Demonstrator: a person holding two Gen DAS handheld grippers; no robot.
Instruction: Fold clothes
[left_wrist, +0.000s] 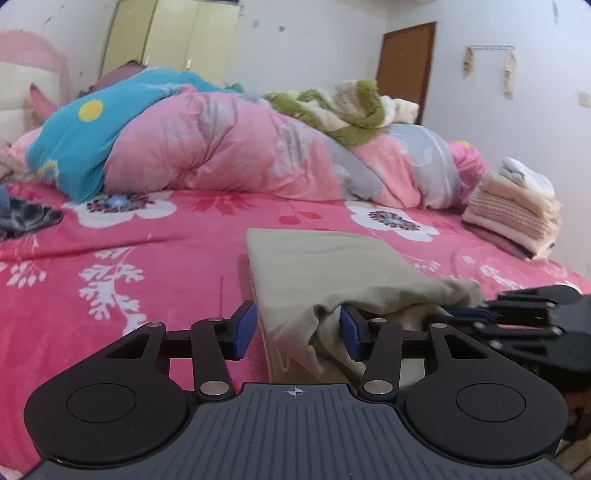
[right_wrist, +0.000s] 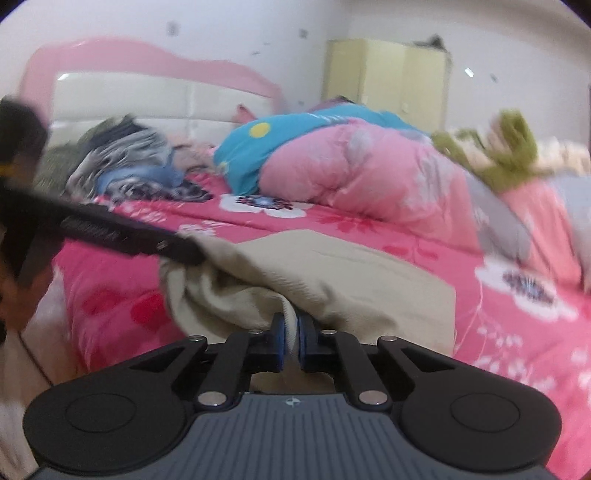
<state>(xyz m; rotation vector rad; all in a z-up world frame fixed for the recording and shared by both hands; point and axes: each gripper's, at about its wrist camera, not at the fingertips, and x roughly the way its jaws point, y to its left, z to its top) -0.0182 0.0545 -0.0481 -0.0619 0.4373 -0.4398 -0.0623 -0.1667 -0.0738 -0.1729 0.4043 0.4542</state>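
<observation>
Fleecy pink floral bedspread (left_wrist: 147, 236) | left gripper (left_wrist: 297, 330) gaping astride limp beige garment (left_wrist: 332, 266) | right gripper (right_wrist: 291, 339) pinching its rumpled edge

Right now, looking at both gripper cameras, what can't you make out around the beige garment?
- Beige garment: its near edge is hidden behind the gripper body in both wrist views.
- Left gripper: whether its pads press the cloth is unclear; a fold covers one finger.
- Right gripper: clamped cloth hides its pad faces.
- Clothes pile: blurred in the right view.
</observation>
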